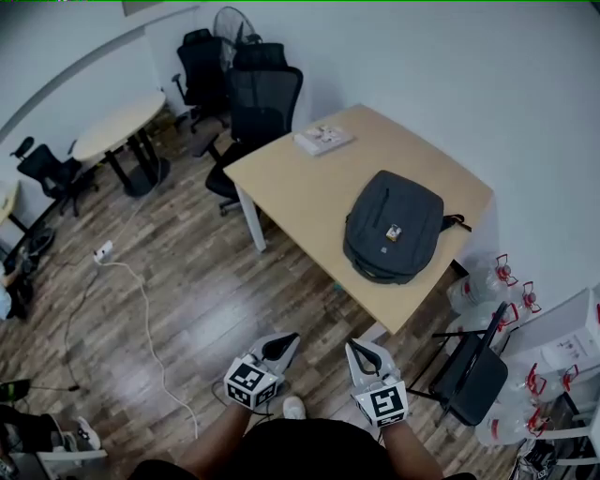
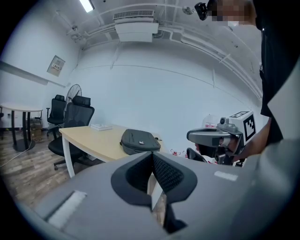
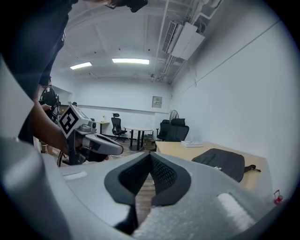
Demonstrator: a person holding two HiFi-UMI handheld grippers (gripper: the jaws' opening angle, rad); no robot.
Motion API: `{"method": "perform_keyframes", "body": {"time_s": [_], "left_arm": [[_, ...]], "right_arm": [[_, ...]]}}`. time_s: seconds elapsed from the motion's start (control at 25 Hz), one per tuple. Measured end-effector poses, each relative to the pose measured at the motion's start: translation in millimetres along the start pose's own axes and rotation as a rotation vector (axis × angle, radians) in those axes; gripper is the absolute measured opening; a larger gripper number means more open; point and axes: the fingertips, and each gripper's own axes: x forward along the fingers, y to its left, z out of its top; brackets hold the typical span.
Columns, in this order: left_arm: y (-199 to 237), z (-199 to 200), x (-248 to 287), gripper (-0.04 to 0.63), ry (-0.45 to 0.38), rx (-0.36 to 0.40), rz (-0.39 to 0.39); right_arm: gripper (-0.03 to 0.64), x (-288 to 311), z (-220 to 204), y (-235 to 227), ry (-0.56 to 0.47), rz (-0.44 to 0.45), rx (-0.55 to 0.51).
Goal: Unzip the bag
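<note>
Nearest, low in the head view: left gripper and right gripper, held side by side in front of the person's dark torso, each with its marker cube toward the body and its tips pointing forward over the wooden floor. Left jaws pressed together, ribbed pads meeting at the tips, nothing pinched between them. Right jaws likewise closed tight and empty. Both well short of the table, touching nothing. Farther out, on the light wooden tabletop: the bag, a dark grey backpack, lying flat with its front face up and a small tag near the middle, close to the table's near right corner, a strap end sticking out toward the wall side. No telling from here how far the zip is drawn. At the table's far corner, well apart from the bag, a flat white box. Behind the table, black office chairs and a standing fan; off to the left, a round table. On the floor at left, a white cable. To the right of the table, against the wall, water bottles and a black folding chair.
</note>
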Motion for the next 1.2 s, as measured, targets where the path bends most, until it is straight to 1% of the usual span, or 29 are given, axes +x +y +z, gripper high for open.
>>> {"method": "perform_keyframes", "body": {"time_s": [0.12,0.44,0.68,0.8,0.92,1.08,1.16,1.2], "left_arm": [[7.1,-3.5,-5.6,0.018,-0.004,0.003,0.003],[26.8,-5.3,-28.3,0.018,-0.001,0.008,0.002],[43.8,-0.8,-43.6,0.018,-0.026,-0.003,0.022],[49.6,-0.6,-44.7,0.018,-0.035,-0.015,0.029],[56.0,-0.3,-41.5,0.018,-0.031,-0.025,0.030],[72.6,0.2,-38.2,0.018,-0.025,-0.036,0.045],[86.0,1.9,-33.3,0.018,-0.015,-0.016,0.064],[93.3,3.0,-30.6,0.018,-0.002,0.008,0.077]], "right_arm": [[0.002,6.5,0.2,2.5,0.014,-0.014,-0.001],[0.002,21.4,6.9,12.7,-0.048,-0.048,0.028],[0.003,31.5,18.7,19.4,-0.079,-0.046,0.048],[0.002,38.3,20.3,19.5,-0.064,-0.047,0.039],[0.002,47.1,18.9,15.7,-0.056,-0.034,0.053],[0.003,64.3,21.5,10.4,-0.058,-0.015,0.058],[0.003,75.7,22.8,3.5,-0.058,-0.008,0.059],[0.003,81.4,23.7,-0.6,-0.059,-0.005,0.059]]}}
